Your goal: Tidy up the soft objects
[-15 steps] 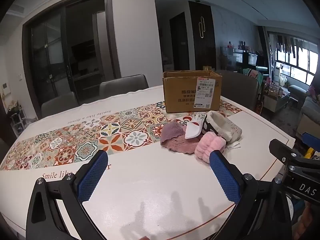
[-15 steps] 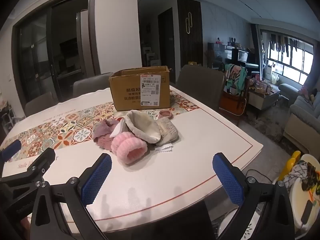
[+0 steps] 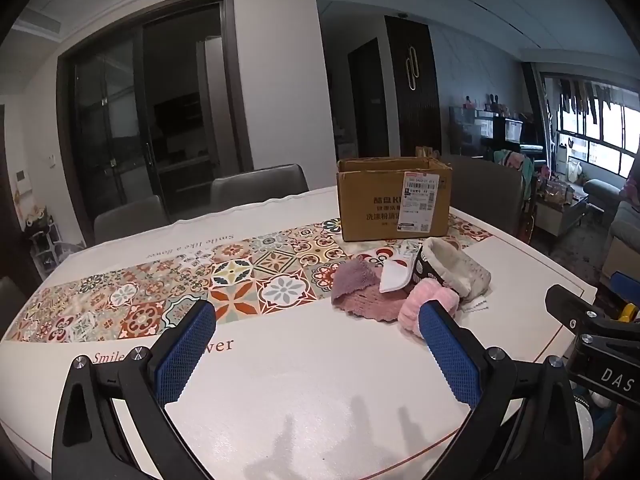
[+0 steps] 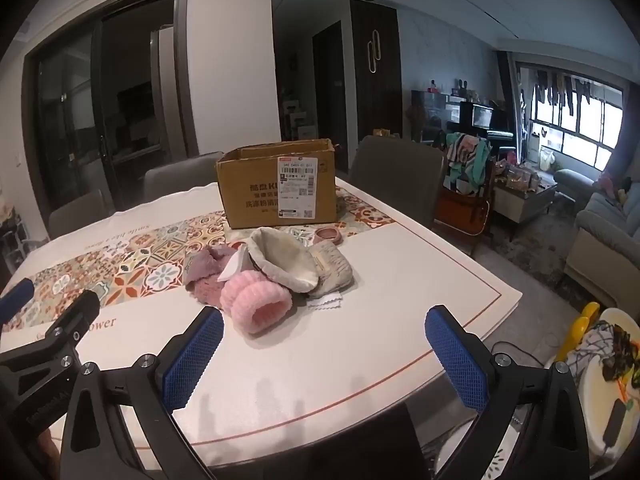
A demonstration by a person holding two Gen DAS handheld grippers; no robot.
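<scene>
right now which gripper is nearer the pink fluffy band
Right. The right gripper sits just short of the pink fluffy band, the band a little left of its centre line. The left gripper is off to the band's left.

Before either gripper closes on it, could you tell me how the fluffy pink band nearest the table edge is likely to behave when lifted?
The pink band looks plush and ribbed, so it will probably squash between the pads rather than resist. It seems light for its bulk. It lies against the mauve knit piece and the cream-lined hat, so lifting it may drag or shift them. Rolling seems unlikely.
</scene>
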